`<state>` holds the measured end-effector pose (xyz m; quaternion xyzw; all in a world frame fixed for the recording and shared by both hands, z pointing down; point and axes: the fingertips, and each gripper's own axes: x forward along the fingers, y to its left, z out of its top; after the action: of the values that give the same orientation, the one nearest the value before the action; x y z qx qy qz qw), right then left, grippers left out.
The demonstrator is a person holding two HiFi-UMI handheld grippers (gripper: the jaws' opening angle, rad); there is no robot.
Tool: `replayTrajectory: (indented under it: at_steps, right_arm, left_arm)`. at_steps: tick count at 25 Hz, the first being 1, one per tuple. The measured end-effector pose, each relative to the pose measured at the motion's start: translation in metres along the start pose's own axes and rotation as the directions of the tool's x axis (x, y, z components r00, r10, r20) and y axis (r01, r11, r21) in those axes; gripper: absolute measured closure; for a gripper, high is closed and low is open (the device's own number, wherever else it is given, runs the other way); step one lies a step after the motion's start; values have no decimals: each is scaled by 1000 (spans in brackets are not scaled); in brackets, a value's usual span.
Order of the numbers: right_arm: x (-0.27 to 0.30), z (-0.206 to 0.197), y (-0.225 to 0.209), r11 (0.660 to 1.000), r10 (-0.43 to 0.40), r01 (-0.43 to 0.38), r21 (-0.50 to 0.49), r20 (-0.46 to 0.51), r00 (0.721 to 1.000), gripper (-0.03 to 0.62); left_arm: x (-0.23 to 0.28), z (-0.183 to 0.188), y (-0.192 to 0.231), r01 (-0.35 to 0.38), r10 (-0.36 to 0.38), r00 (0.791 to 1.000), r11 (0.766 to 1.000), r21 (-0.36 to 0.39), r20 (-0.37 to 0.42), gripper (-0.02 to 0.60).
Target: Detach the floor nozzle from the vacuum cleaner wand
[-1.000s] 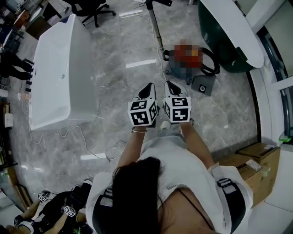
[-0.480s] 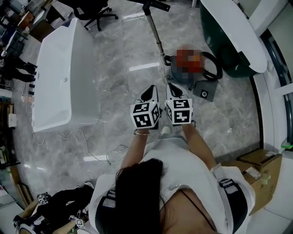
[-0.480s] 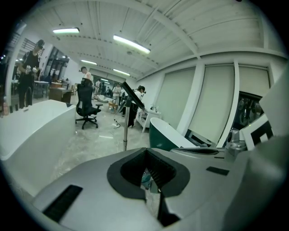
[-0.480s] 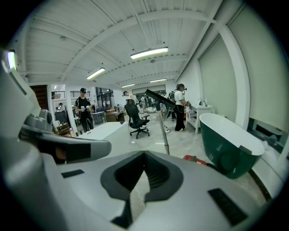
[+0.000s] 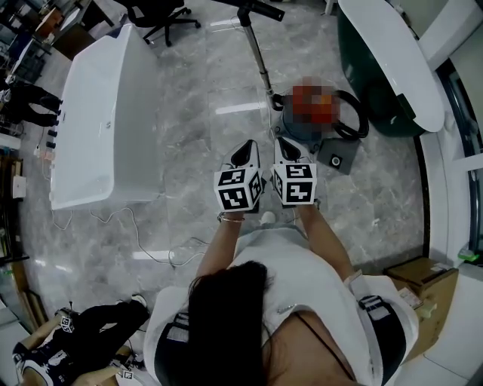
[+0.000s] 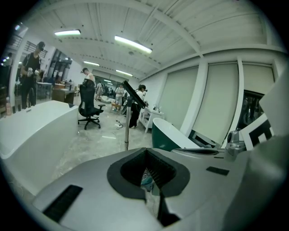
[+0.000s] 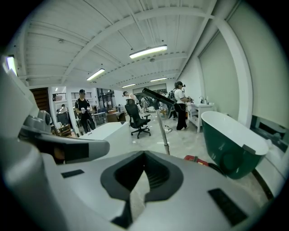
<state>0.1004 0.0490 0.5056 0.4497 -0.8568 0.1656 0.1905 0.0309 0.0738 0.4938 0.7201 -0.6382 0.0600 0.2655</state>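
Both grippers have drifted forward with the person since a second back, and the wand's top end sits further inside the head view. Wand stands upright on the floor ahead. The dark flat head at its top is probably the floor nozzle, still attached. Vacuum canister is at the wand's foot, with the black hose looped beside it. Left gripper and right gripper are side by side, both clenched on nothing, well apart from the wand. White tub is off left, green tub off right. Approach only; detaching not yet begun.
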Motion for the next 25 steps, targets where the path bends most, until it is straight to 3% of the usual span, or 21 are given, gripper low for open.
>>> replayTrajectory:
  at_steps: [25]
  right_arm:
    - [10, 5, -4, 999, 22, -23, -37, -17, 1000, 579]
  left_arm:
    - [12, 7, -2, -12, 12, 1000, 1000, -14, 7, 577]
